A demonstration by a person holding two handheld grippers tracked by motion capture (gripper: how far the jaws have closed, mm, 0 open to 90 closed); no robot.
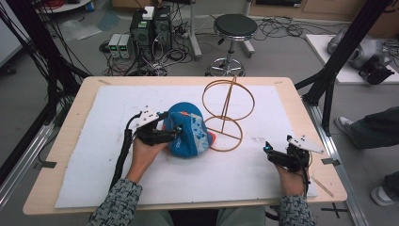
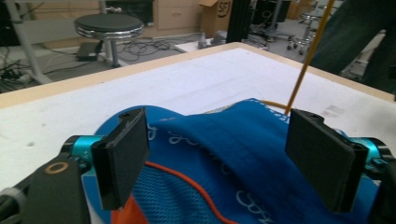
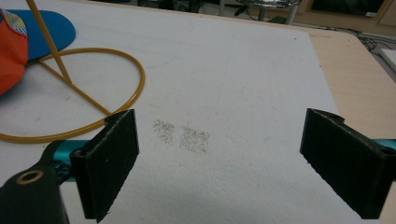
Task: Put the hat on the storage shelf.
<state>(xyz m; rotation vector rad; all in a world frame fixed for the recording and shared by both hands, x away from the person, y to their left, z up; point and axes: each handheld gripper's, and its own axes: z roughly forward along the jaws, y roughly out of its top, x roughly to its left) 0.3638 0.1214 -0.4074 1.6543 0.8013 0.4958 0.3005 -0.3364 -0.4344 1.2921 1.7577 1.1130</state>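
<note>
So the whole scene is set on a wooden table (image 1: 70, 122) covered by a white foam mat (image 1: 141, 179), and the work in hand looks like getting a blue cap (image 1: 190, 132) picked up, probably to be hung on the wire stand (image 1: 228, 110) just to its right.

The stand is made of gold wire, with a ring flat on the mat, a second ring held upright above it and a thin post between. The cap is lying left of centre on the mat, blue fabric with an orange patch and mesh, its right edge touching or overlapping the stand's base ring.

The left gripper (image 1: 173, 133) is placed right over the cap's left side. In the left gripper view its jaws are spread wide with the blue cloth bunched between them, and nothing is clamped yet. So this is judged to be the reaching step, just before the grab.

The right gripper (image 1: 269, 151) is parked near the right edge of the mat, well apart from the cap, jaws wide too and holding nothing.

Next, the left jaws would need to be closed on a fold or the brim, firmly enough that soft cloth isn't slipped out.
</note>
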